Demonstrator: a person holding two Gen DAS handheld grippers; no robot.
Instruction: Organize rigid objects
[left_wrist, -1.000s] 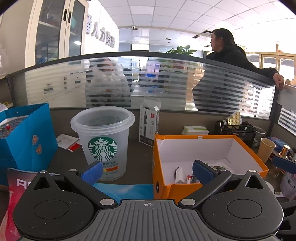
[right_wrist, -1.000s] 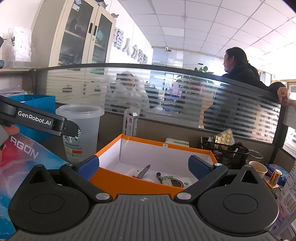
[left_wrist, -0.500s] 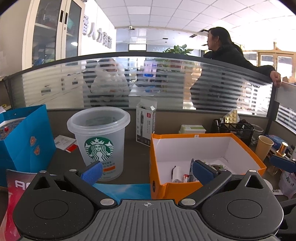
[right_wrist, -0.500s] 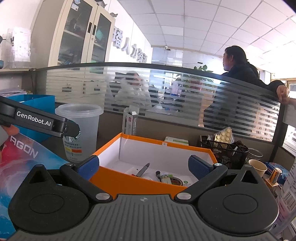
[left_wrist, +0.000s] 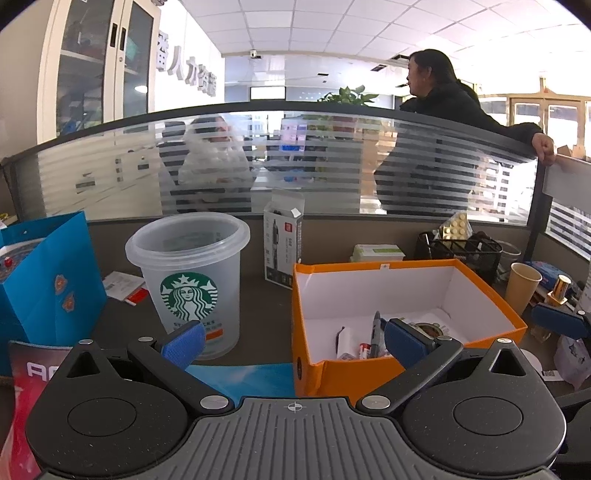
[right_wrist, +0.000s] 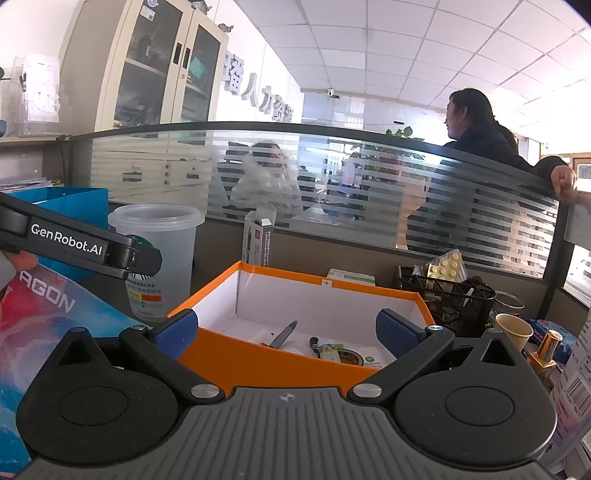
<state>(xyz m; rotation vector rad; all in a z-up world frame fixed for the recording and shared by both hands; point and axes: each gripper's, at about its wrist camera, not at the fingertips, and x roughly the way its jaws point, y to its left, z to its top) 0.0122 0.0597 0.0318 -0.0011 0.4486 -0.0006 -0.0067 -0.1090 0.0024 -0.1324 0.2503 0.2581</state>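
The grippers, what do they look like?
Both the left gripper and right gripper are matte black plastic with ribbed grey middles, round discs, silver screws and blue ridged pads. White "GenRobot.AI" lettering marks the left one's side.

bright office light; window glare blows out the right; sharp focus, fisheye-bent edges.

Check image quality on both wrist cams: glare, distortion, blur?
Left wrist: ceiling and far-right windows blown out, strong fisheye bend in the partition rail, orange box and Starbucks cup sharp. Right wrist: same barrel curve, bright ceiling, left gripper's arm crosses the cup, box contents legible.
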